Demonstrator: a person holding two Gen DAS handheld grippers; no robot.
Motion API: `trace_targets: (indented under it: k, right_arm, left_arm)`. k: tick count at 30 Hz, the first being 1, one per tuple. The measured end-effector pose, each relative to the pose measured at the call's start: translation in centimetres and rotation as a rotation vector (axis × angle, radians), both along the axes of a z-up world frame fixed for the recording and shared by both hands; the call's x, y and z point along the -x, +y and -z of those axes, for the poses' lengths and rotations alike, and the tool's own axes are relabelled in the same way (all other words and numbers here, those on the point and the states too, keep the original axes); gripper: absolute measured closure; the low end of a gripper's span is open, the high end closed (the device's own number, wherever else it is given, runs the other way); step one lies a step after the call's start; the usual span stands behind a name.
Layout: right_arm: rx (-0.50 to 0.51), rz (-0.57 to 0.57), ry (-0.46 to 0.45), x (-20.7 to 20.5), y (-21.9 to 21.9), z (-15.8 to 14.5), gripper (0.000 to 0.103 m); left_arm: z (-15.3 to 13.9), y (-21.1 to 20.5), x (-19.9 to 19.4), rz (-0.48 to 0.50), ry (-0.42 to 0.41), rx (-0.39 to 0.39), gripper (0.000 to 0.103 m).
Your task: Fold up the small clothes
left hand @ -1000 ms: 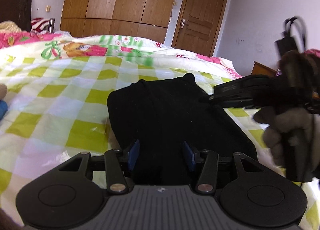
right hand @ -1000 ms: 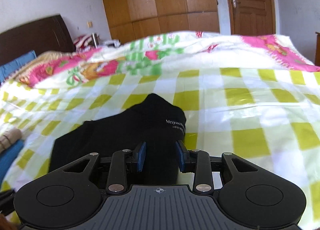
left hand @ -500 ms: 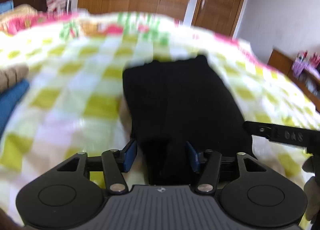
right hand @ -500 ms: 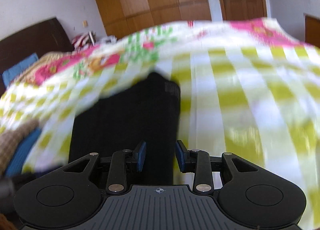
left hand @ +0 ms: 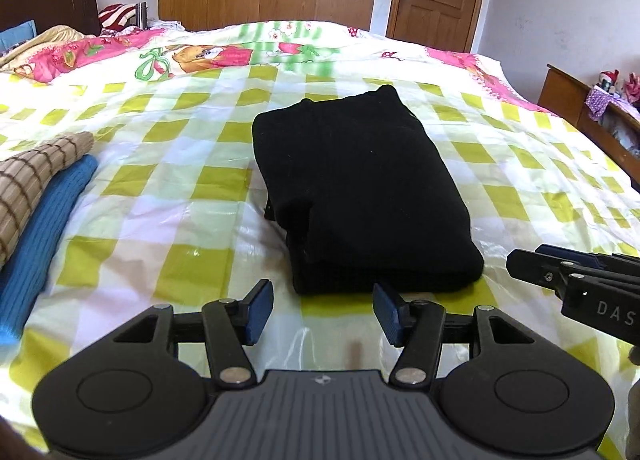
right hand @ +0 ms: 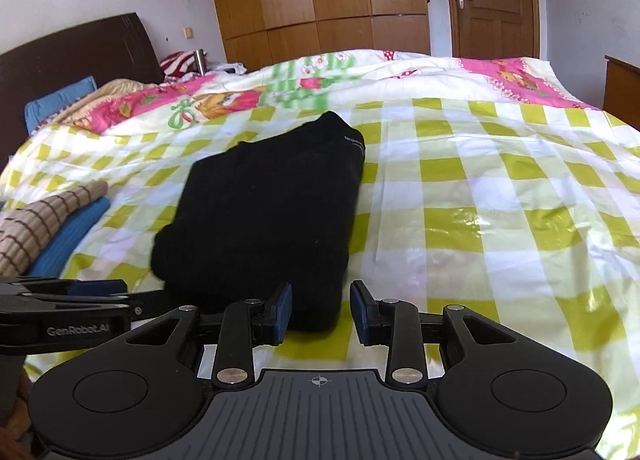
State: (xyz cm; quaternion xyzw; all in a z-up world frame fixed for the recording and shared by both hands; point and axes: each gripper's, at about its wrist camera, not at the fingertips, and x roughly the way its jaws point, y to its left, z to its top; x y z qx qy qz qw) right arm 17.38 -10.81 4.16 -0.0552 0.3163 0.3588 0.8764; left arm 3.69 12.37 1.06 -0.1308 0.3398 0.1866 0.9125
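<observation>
Having let go, left hand-held gripper (left hand: 323, 310) spread empty, right hand-held gripper (right hand: 320, 310) apart, backed off folded black garment (left hand: 360, 195).

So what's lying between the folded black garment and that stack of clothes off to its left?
Nothing but bare checked bedcover. Both wrist views show an open strip of it between the black garment and the tan-and-blue stack.

Black garment (left hand: 360, 187) on a sheet (left hand: 168, 195) checked yellow-green and white; far quilt (left hand: 224, 53) pink with cartoon prints; left, tan brown-lined knit (left hand: 28, 179) over blue knit (left hand: 40, 236)
</observation>
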Motion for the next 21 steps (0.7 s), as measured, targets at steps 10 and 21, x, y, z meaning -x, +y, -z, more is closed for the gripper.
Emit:
trace_targets:
  k: [10,21]
  right_arm:
    - [-0.023,0.011,-0.013,3.6,-1.7,-0.9,0.069]
    - [-0.025,0.028,-0.012,4.9,-2.1,-0.6,0.069]
  left_arm:
    - [-1.2,-2.1,2.2,0.002,-0.034,-0.063,0.023]
    - [-1.2,-3.3,3.0,0.016,-0.036,-0.083,0.017]
